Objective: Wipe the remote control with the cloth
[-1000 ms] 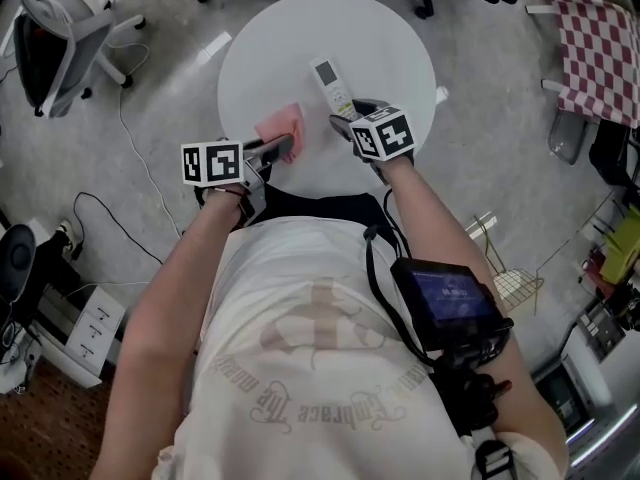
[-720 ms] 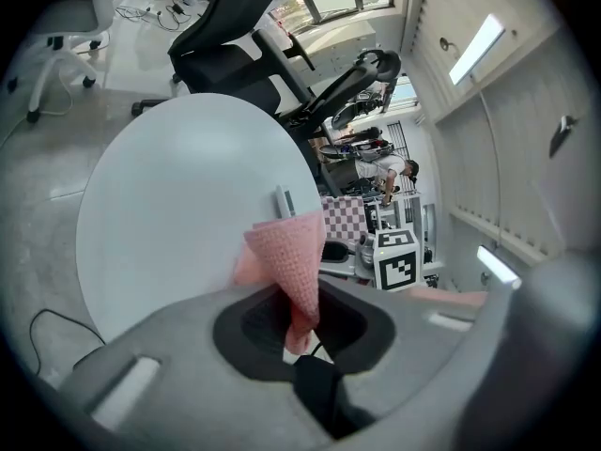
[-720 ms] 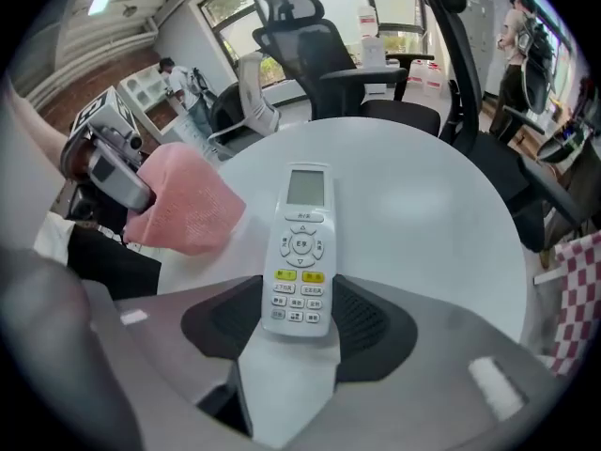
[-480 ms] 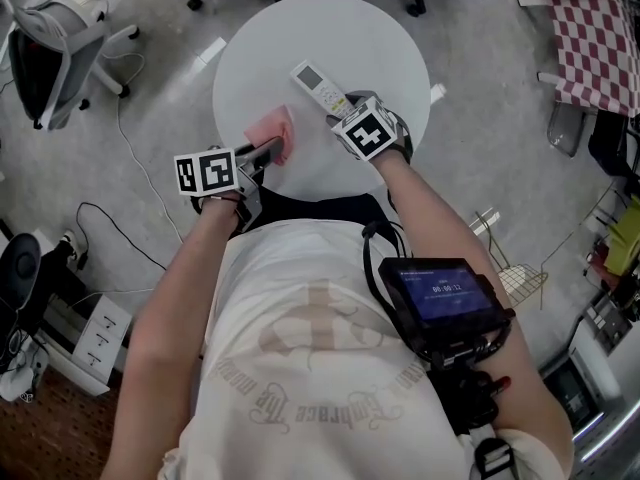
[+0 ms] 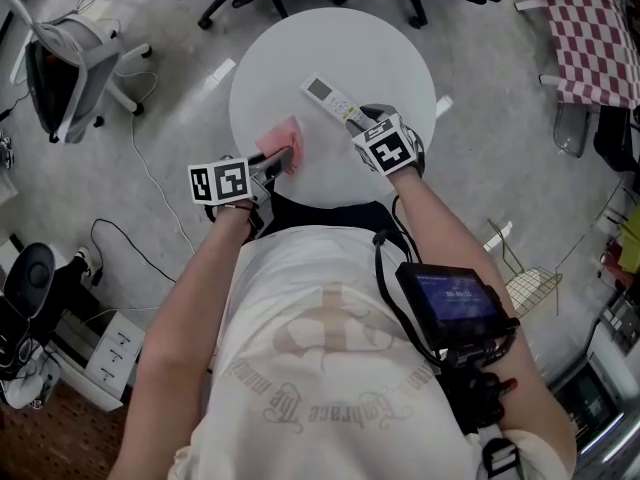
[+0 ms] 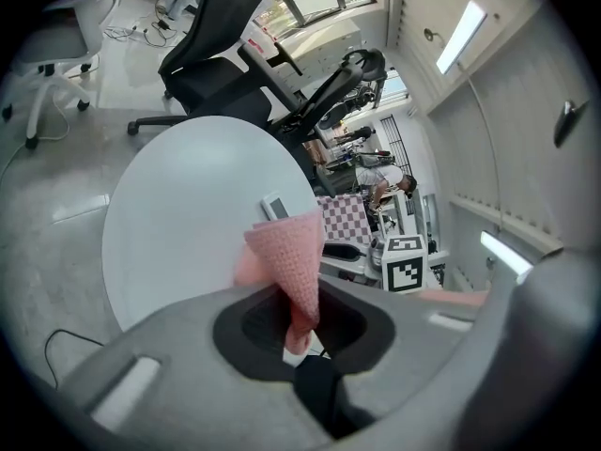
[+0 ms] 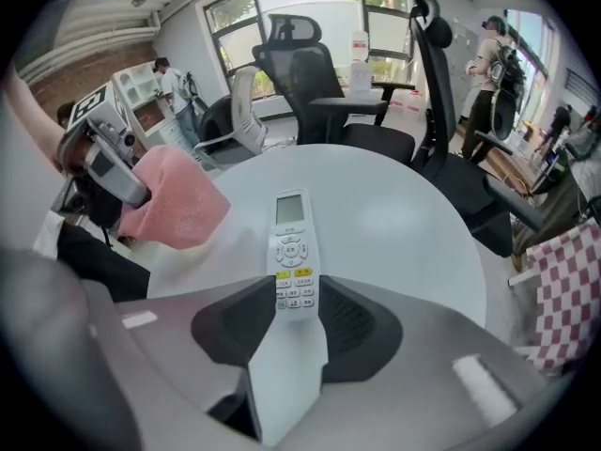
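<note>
Closing since before, right tongs (image 7: 296,297) now seemingly clamp the white, yellow-buttoned remote control (image 7: 291,238); left tongs (image 6: 299,310) pinch pink cloth (image 6: 293,252).

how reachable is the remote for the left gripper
Likely yes: only table surface separates the left gripper's cloth from the remote, its screen end free; the right gripper's jaws have just been closing on the other.

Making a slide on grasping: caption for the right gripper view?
Right gripper, jaws just closed onto the white remote control, at the round table; pink cloth to its left.
</note>
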### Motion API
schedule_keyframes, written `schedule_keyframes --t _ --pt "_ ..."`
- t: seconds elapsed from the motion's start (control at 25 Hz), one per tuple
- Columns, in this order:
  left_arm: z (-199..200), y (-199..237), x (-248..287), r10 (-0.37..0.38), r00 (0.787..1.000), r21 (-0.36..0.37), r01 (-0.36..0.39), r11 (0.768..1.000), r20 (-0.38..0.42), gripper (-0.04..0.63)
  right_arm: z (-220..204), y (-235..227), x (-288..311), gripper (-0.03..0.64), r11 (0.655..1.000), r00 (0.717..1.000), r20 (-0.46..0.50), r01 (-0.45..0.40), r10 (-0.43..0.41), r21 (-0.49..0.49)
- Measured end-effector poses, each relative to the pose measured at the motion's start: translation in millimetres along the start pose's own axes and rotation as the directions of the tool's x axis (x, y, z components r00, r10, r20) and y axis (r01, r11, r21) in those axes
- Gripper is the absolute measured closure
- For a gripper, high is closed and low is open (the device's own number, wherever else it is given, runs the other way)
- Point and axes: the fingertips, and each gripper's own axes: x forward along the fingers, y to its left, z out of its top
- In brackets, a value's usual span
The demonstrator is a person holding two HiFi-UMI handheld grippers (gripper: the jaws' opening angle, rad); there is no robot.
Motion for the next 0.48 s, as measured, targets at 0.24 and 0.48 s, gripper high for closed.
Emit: schedule_keyframes --t 0.24,0.48 --pt "1 -10 -9 -0.008 1.0 0.112 0.009 0.994 -0.012 0.56 -5 -1 -31 0.59 0.984 0.992 0.108 0.05 -0.07 0.173" --pt "1 -19 -18 -0.009 1.0 0.213 0.013 0.977 -0.023 0.56 3 14 -72 0.612 0.963 0.96 0.252 0.05 -0.119 0.266"
